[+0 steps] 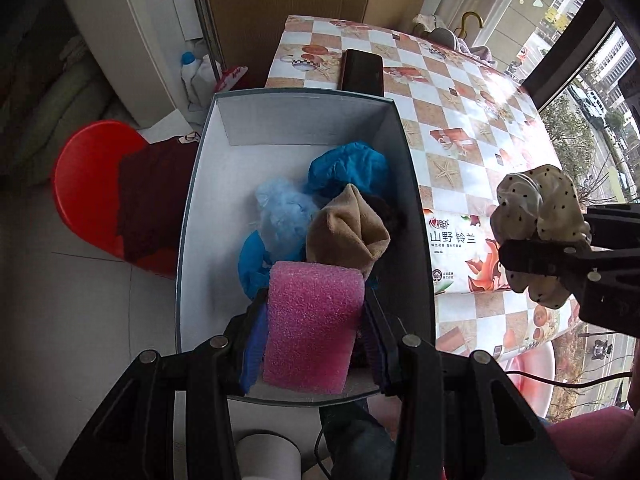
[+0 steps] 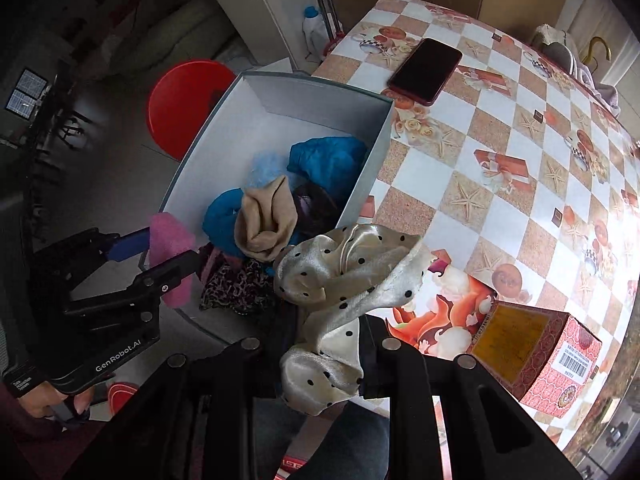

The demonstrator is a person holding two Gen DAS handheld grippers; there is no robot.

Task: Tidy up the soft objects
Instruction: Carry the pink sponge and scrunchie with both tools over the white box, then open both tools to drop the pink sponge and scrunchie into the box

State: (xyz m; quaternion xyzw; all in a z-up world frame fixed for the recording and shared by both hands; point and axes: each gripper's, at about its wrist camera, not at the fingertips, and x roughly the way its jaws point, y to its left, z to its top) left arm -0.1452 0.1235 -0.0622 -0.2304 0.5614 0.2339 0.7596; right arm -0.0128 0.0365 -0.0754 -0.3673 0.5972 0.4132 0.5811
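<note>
My left gripper is shut on a pink foam sponge, held over the near end of a grey open box. Inside the box lie blue plastic covers, a pale blue one, a tan sock and a leopard-print cloth. My right gripper is shut on a cream satin scrunchie with black dots, just past the box's near right corner. From the left wrist view, that scrunchie hangs over the table, right of the box.
A checked tablecloth covers the table, with a dark phone at its far side, a tissue pack next to the box and a red patterned carton near its front edge. A red stool stands on the floor to the left.
</note>
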